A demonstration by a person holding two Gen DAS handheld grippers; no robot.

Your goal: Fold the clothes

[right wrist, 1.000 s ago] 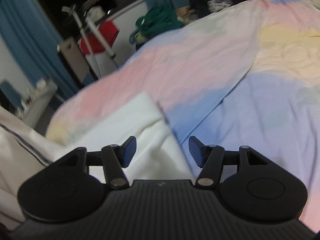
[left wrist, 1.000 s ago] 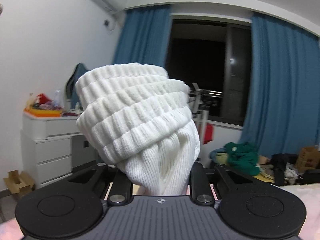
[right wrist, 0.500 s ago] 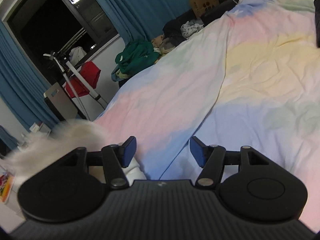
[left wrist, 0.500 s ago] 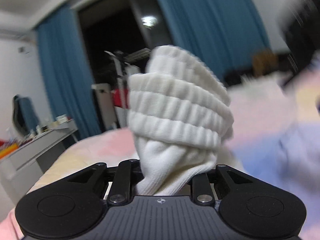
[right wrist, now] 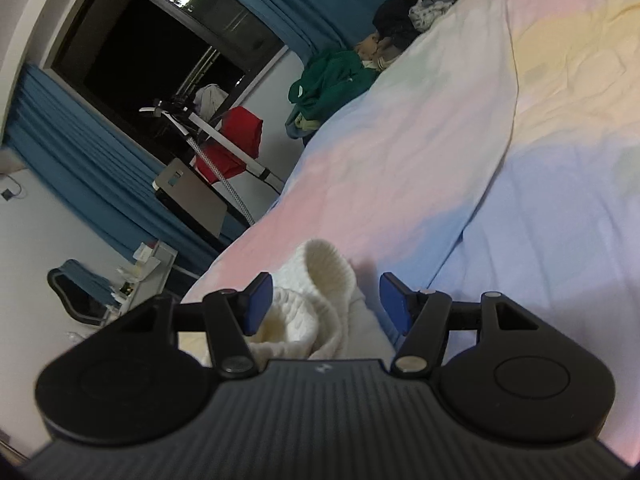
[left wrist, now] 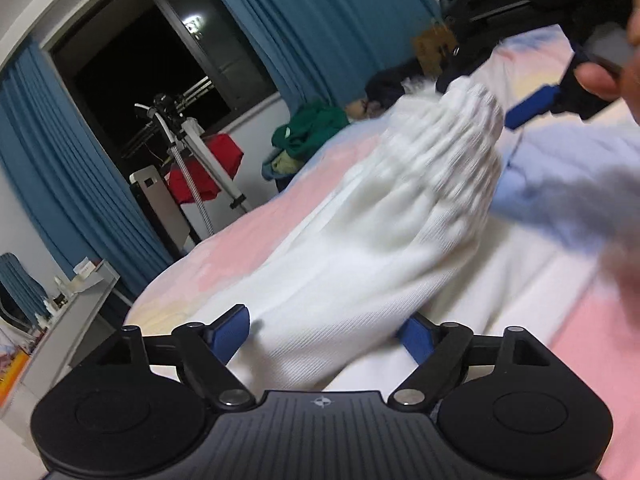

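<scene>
**White ribbed garment released onto the pastel bedspread**

White ribbed knit garment (left wrist: 372, 248) now lies stretched over the bed, its bunched ribbed cuff blurred at the far end, where a second ago it stood upright, pinched in the left gripper (left wrist: 326, 334). That gripper has since spread wide: its blue-padded fingers (left wrist: 229, 332) stand apart on either side of the cloth, and whether either pad touches it cannot be told. The right gripper (right wrist: 326, 304) is spread wide as before and grips nothing; the cream-white cuff (right wrist: 320, 276) lies between and just ahead of its fingers, where a second ago a flat white cloth lay. From the left wrist view the right gripper shows at upper right, just above the cuff.

The bedspread (right wrist: 500, 168) is a wrinkled sheet in pink, blue and yellow patches. Beyond it hang blue curtains (left wrist: 320, 20) around a dark window (left wrist: 160, 64). A heap of green clothing (right wrist: 332, 76) lies at the bed's far edge, near a red cloth (right wrist: 236, 140) draped on a stand.
</scene>
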